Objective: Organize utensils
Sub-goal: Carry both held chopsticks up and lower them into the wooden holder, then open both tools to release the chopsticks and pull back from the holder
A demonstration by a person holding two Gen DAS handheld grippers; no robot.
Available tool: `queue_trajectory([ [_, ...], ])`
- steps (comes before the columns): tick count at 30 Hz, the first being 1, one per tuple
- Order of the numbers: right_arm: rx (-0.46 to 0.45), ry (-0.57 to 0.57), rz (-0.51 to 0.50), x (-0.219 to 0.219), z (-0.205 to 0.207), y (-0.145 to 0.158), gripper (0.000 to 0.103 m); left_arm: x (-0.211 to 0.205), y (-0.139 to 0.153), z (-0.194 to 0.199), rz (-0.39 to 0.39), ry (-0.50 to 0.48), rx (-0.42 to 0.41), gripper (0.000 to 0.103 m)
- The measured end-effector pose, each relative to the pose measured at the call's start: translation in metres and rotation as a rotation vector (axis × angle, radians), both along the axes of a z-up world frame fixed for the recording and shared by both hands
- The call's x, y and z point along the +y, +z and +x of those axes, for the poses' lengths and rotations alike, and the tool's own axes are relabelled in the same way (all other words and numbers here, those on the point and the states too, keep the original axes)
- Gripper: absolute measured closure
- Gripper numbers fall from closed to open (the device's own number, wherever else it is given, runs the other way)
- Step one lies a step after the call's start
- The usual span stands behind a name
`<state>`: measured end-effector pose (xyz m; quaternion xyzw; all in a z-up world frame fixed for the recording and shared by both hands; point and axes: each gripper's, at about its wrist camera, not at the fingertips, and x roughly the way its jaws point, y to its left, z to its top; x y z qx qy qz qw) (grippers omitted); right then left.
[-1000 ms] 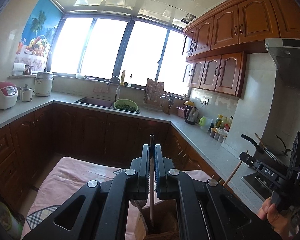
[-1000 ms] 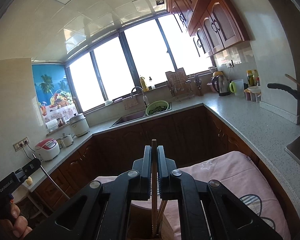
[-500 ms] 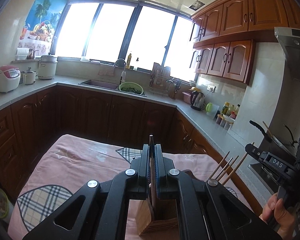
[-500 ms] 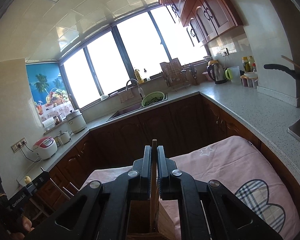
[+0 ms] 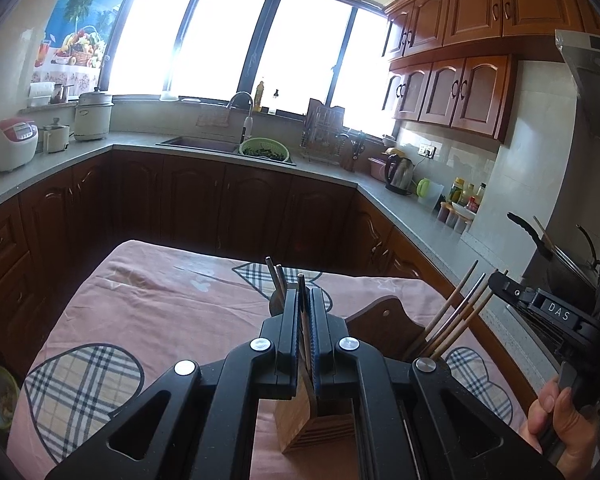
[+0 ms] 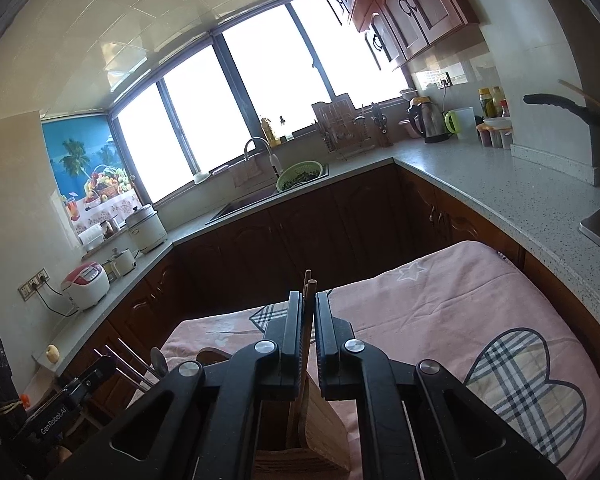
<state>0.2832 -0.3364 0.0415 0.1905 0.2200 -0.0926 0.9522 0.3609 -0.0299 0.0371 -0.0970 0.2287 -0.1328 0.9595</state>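
Each hand-held gripper, left (image 5: 305,320) and right (image 6: 308,320), clamps seemingly one chopstick (image 5: 301,284) over the wooden holder (image 5: 304,416), other chopsticks (image 5: 452,312) crowding beside.

A table (image 5: 148,312) under a pink cloth (image 5: 180,320) with plaid hearts carried the things. A wooden holder (image 5: 312,420) stood on the cloth at six o'clock, near the front edge. Plaid hearts showed at eight o'clock, twelve o'clock and four o'clock of the holder. In the right wrist view the holder (image 6: 324,436) stood left of a large heart.

"DAS" and "GenRobot.AI" on right gripper (image 5: 556,314) and left gripper (image 6: 54,420)
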Motion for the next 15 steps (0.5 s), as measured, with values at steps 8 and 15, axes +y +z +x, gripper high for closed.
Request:
queue_trajectory([
  [8, 0.027, 0.015, -0.005, 0.005, 0.008, -0.004, 0.098, -0.006, 0.005, 0.004, 0.028, 0.012, 0.021, 0.1],
  [15, 0.036, 0.025, 0.007, 0.0, 0.014, -0.01, 0.098, -0.012, 0.006, 0.008, 0.034, 0.012, 0.029, 0.099],
])
